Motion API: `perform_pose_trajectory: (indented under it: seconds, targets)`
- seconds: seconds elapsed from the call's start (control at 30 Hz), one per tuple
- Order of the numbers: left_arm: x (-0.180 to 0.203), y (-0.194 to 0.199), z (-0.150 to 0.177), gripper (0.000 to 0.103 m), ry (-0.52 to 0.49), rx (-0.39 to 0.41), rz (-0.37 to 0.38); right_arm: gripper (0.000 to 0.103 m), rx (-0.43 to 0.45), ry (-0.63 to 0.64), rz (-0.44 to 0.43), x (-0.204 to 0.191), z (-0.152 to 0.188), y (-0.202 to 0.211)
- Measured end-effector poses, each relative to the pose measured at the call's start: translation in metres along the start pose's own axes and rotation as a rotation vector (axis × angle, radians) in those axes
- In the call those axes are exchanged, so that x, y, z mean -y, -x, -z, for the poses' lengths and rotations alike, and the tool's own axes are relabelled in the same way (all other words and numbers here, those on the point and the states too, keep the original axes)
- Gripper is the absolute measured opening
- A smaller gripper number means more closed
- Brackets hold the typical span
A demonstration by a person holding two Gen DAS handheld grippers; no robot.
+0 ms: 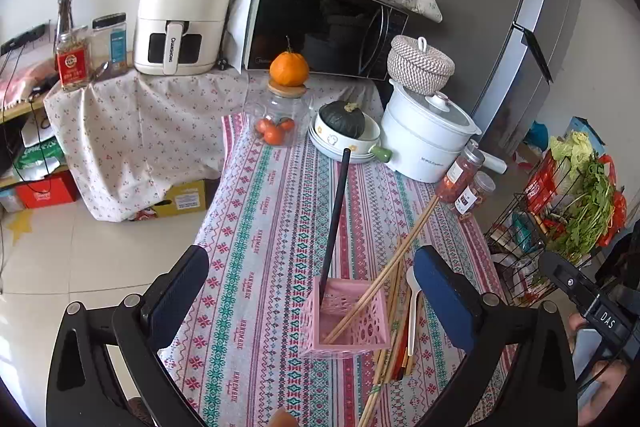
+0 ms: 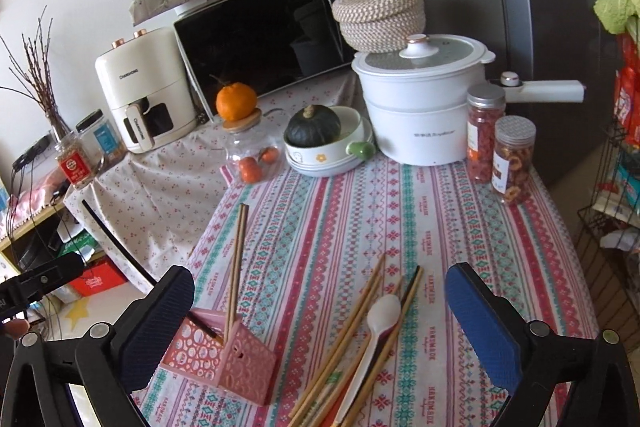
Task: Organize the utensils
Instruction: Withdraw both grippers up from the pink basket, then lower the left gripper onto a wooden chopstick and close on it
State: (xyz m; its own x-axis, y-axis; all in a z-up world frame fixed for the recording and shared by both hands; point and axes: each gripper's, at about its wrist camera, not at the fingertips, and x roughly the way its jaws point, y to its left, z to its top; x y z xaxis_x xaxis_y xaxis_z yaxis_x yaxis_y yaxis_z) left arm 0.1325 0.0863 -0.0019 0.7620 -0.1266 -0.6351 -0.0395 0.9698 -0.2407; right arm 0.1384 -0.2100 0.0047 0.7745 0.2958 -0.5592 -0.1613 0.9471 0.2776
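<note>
**Sorting chopsticks into the pink holder, part done**

A kitchen corner: a table under a striped patterned tablecloth (image 2: 440, 227), with a microwave (image 2: 272, 39), air fryer (image 2: 140, 91) and white electric pot (image 2: 420, 107) across the top of the frame. At lower centre of the left wrist view stands the pink lattice holder (image 1: 348, 319), already holding a black chopstick (image 1: 338, 215) and a bamboo pair (image 1: 388, 267) that leans toward the upper right. Just right of the holder, loose bamboo chopsticks (image 2: 340, 351) and a white plastic spoon (image 2: 376, 335) lie on the cloth.

The left gripper (image 1: 312, 291) hovers with its fingers wide apart on either side of the holder, holding nothing. The right gripper (image 2: 320, 323) is likewise spread and empty above the loose pile.

The step in hand looks like picking up the next utensil. That calls for lowering the right gripper and closing on one item in the overlapping pile.
</note>
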Motion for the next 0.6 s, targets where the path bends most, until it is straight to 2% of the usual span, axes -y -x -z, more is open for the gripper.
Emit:
perform_pose_trajectory:
  seconds: [0.17,0.27,0.43,0.6]
  targets:
    - [0.028,0.016,0.011,0.103,-0.106,0.053,0.019,0.103,-0.024,-0.038,0.085,0.026,0.006,0.005]
    - [0.044,0.017,0.020,0.103,-0.140,0.029,0.056,0.103,-0.039,-0.056,0.117,0.041,0.008,0.008]
    - [0.079,0.009,0.032,0.103,-0.232,-0.047,0.070,0.103,-0.071,-0.076,0.158,0.063,0.013,0.012]
    - [0.120,0.003,0.039,0.103,-0.304,-0.050,0.069,0.103,-0.075,-0.072,0.203,0.081,0.017,0.017]
